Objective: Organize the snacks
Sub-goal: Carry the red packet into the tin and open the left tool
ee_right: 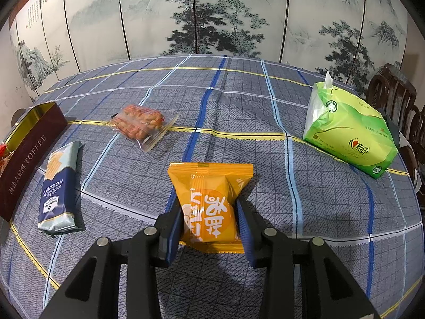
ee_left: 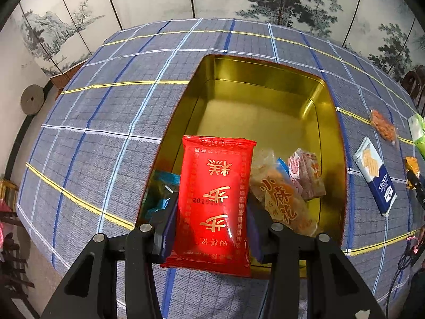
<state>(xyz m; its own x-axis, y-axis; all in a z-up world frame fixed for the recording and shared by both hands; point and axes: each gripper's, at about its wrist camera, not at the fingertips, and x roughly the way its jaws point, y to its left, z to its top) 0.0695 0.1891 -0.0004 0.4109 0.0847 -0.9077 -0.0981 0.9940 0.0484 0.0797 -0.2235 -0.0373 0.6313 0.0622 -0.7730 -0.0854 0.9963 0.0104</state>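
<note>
The left claw (ee_left: 212, 228) pinches a red snack packet (ee_left: 215, 202) by its long sides, holding it just over the near edge of the open gold-lined toffee tin (ee_left: 265, 79). Beyond the packet's tip the tin floor is bare; right of the claw a few wrapped snacks (ee_left: 287, 191) already lie in the near corner, and a teal wrapper (ee_left: 159, 191) sits just left of it. To do this well, I'd say carry the packet forward past the rim, lower it flat onto the bare floor ahead instead of on the pile, and only then spread the fingers, so it doesn't catch on the tin wall or tip out.

The right claw (ee_right: 209, 226) is pinching an orange snack packet (ee_right: 209, 202), which looks barely off the checked desk (ee_right: 318, 212), if at all; I can't tell for sure. Left of that claw lie a blue sea-salt cracker pack (ee_right: 59, 186) and, further ahead, a clear bag of fried twists (ee_right: 139, 125), both beside the tin's dark outer wall. A green tissue pack (ee_right: 348, 130) sits well off to the right. The orange packet probably ought to wait until the left claw clears the tin.
</note>
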